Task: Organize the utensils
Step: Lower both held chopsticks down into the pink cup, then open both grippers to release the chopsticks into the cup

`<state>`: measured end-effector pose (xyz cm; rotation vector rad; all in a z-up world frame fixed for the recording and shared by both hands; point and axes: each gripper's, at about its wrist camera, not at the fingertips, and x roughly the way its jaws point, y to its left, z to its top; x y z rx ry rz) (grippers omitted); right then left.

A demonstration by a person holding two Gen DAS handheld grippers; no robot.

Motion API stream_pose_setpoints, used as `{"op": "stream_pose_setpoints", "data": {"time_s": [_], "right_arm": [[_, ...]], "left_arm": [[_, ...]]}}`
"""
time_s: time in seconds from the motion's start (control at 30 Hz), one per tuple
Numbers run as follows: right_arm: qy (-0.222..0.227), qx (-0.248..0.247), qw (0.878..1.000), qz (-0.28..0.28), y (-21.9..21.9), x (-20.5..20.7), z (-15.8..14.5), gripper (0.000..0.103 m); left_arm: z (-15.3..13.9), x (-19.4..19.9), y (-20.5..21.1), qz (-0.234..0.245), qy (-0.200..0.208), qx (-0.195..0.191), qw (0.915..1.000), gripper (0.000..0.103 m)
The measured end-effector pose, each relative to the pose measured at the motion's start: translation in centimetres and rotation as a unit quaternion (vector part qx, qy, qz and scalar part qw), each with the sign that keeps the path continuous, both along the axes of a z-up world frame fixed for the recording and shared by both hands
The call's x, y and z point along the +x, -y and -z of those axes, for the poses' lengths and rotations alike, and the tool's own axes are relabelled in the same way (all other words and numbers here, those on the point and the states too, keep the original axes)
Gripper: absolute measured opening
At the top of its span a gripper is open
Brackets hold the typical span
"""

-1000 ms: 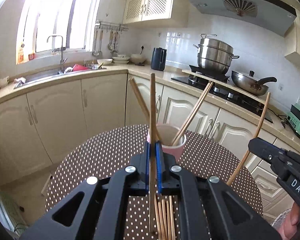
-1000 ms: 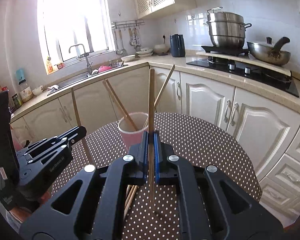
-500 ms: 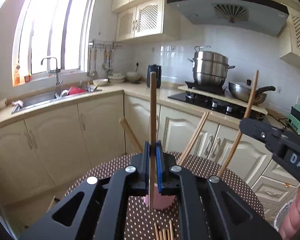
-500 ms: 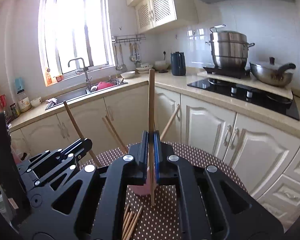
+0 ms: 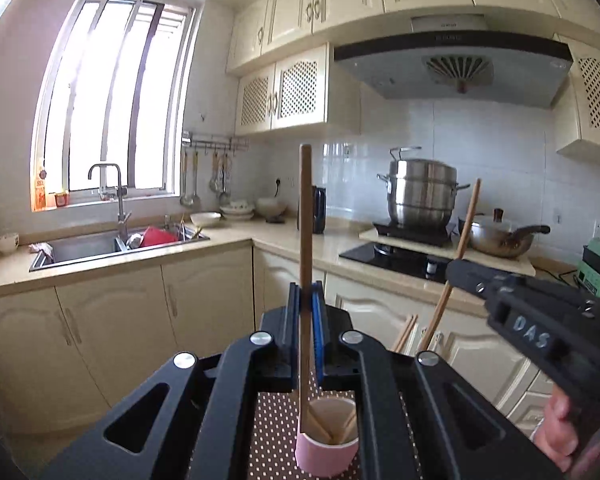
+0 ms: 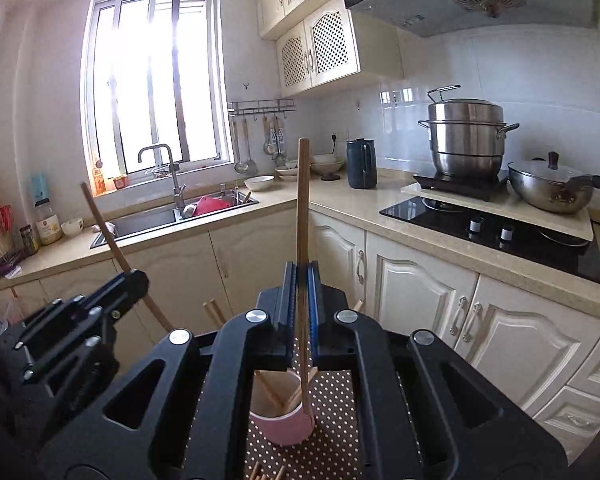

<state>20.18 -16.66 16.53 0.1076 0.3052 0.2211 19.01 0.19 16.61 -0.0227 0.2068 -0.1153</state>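
My left gripper (image 5: 306, 294) is shut on an upright wooden chopstick (image 5: 305, 220); its lower end hangs over the left rim of the pink cup (image 5: 326, 456). My right gripper (image 6: 302, 274) is shut on another upright chopstick (image 6: 302, 208), whose tip hangs by the right side of the pink cup (image 6: 282, 426). Both grippers are above the cup, which holds a few chopsticks (image 6: 274, 394). Each wrist view shows the other gripper beside it: the right gripper (image 5: 458, 272) with its slanted chopstick (image 5: 462, 240), the left gripper (image 6: 134, 280) with its chopstick (image 6: 108, 232).
The cup stands on a brown polka-dot table (image 6: 340, 408) with loose chopsticks (image 6: 268, 474) near its front. Behind runs a cream counter (image 5: 112, 264) with a sink (image 5: 88, 246), a hob (image 6: 496, 232), a steel steamer pot (image 6: 466, 136), a wok (image 6: 552, 186) and a dark kettle (image 6: 362, 164).
Both grippers have risen with their chopsticks and tipped more level. The cup has dropped to the bottom of both views, and the loose chopsticks have left the left wrist view.
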Motion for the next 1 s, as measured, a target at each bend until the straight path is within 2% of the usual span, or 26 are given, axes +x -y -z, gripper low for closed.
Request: {"op": "stream_pose_setpoints", "data": {"time_s": [0.13, 0.27, 0.6, 0.77, 0.8, 0.87, 0.9, 0.93, 0.97, 1.0], "right_arm": [[0.000, 0.004, 1.000, -0.004, -0.6, 1.0, 0.4, 0.006], [-0.022, 0.001, 1.000, -0.013, -1.4, 2.4, 1.8, 0.006], [-0.084, -0.012, 0.996, -0.026, -2.1, 4.3, 6.1, 0.006], [-0.114, -0.014, 0.993, -0.032, -1.7, 4.6, 8.1, 0.007], [-0.117, -0.017, 0.992, -0.030, -1.6, 4.5, 8.5, 0.007], [-0.124, -0.018, 0.992, -0.028, -1.3, 4.3, 9.0, 0.007], [-0.130, -0.017, 0.991, -0.025, -1.1, 4.1, 9.2, 0.008], [-0.134, -0.016, 0.991, -0.022, -0.9, 4.1, 9.4, 0.010], [-0.137, -0.018, 0.990, -0.016, -0.7, 4.0, 9.6, 0.019], [-0.138, -0.019, 0.990, -0.012, -0.5, 3.9, 9.8, 0.036]], "left_arm": [[0.2, 0.8, 0.6, 0.011, -0.003, 0.000, 0.9999, 0.007], [1.4, 2.2, 1.0, 0.019, -0.020, 0.008, 0.9996, 0.007], [5.8, 5.0, 0.5, 0.016, -0.083, 0.007, 0.9964, 0.007], [8.3, 5.6, 0.6, 0.011, -0.107, 0.033, 0.9937, 0.008], [8.7, 5.7, 0.5, 0.007, -0.112, 0.037, 0.9930, 0.009], [9.3, 5.7, 0.1, 0.004, -0.119, 0.036, 0.9922, 0.018], [9.6, 5.7, -0.1, 0.001, -0.121, 0.033, 0.9921, 0.027], [9.7, 5.6, -0.2, -0.001, -0.121, 0.031, 0.9922, 0.029], [9.8, 5.5, -0.4, -0.003, -0.121, 0.030, 0.9921, 0.029], [10.0, 5.4, -0.5, -0.004, -0.123, 0.031, 0.9920, 0.030]]}}
